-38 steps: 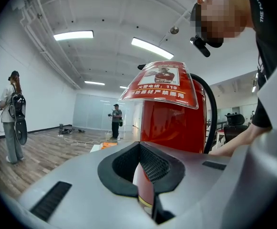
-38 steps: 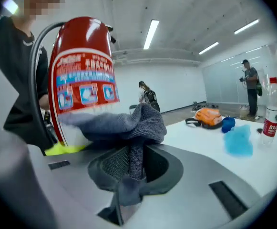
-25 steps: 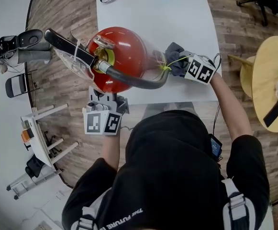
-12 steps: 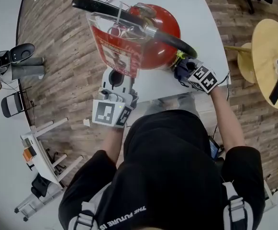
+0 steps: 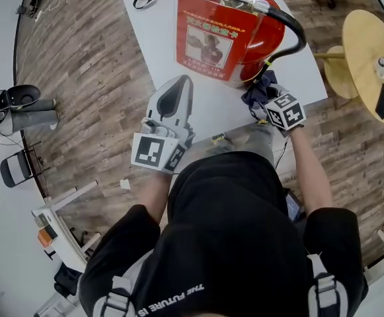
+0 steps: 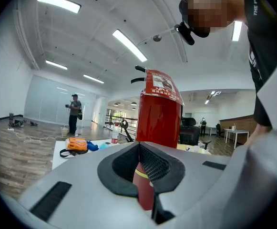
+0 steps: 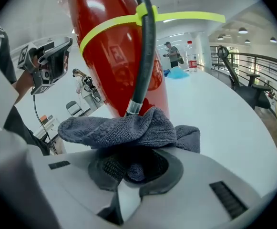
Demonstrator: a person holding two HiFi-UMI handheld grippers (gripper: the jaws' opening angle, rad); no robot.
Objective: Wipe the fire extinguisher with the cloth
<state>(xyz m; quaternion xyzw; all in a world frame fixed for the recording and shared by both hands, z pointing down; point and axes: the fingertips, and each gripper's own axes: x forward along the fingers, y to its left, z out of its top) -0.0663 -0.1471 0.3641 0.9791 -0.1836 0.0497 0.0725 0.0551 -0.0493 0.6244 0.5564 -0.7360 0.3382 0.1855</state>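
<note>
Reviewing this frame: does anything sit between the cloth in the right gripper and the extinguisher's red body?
Yes. A black hose runs down the fire extinguisher, strapped on by a yellow-green tie. Its lower end sits just above the cloth held in the right gripper. The red surface beside the hose is unobstructed.

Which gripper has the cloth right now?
The right gripper, shut on the grey cloth beside the fire extinguisher; the left gripper is shut and empty.

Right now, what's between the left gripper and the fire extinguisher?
Just bare white table. The head view shows the left gripper stopped short of the extinguisher, with nothing lying in the stretch between them.
</note>
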